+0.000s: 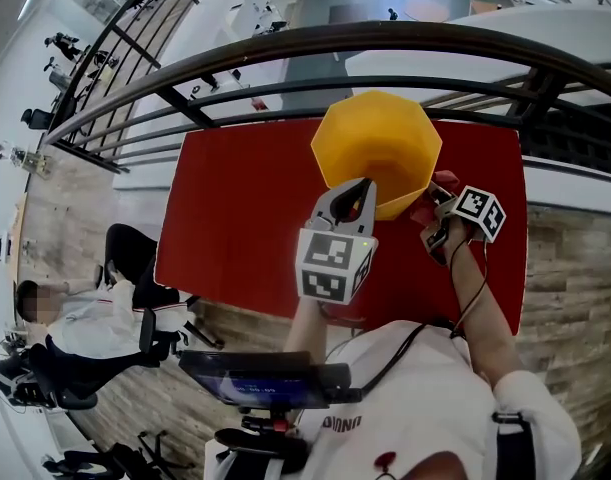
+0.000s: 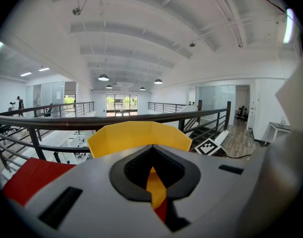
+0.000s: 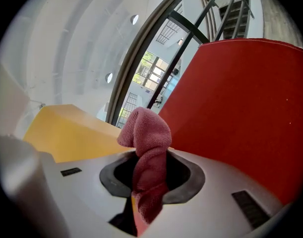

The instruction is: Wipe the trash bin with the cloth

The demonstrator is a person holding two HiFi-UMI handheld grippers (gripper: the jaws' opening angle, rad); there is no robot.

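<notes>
A yellow trash bin [image 1: 377,148] stands open-topped on the red table [image 1: 235,208], near its far edge. My left gripper [image 1: 362,190] is shut, its tips at the bin's near rim; whether they pinch the rim I cannot tell. In the left gripper view the bin [image 2: 136,138] fills the space just ahead of the left gripper [image 2: 153,182]. My right gripper [image 1: 437,216] is at the bin's right side, shut on a pink cloth [image 1: 442,184]. In the right gripper view the cloth [image 3: 149,133] sticks up out of the right gripper [image 3: 149,182], with the bin [image 3: 67,133] close on the left.
A dark curved railing [image 1: 335,43] runs right behind the table, with a drop to a lower floor beyond. A person sits on a chair [image 1: 85,328] at the lower left. Bare red tabletop [image 3: 240,108] lies right of the bin.
</notes>
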